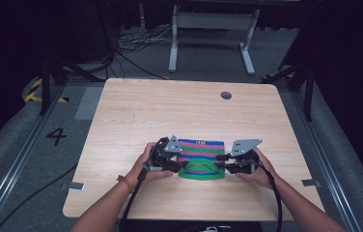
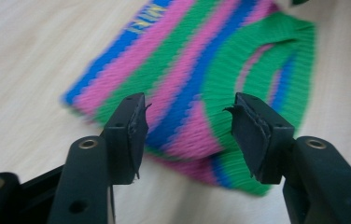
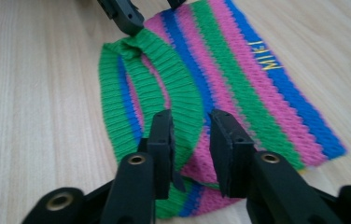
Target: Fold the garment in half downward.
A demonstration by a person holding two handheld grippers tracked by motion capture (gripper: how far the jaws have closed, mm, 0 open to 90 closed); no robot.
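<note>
A small knitted garment in pink, green and blue stripes, with a green ribbed collar and yellow lettering, lies flat on the wooden table near its front edge. My left gripper is at its left edge. In the left gripper view the jaws stand well apart just above the garment's striped corner, pressing nothing. My right gripper is at the right edge. Its jaws hover narrowly apart over the collar end, without pinching the cloth. The left gripper's fingertip reaches the collar's far end.
A round cable hole sits near the table's far right edge. Beyond the table stand a grey metal frame and loose cables on the floor. Bare wood surrounds the garment on all sides.
</note>
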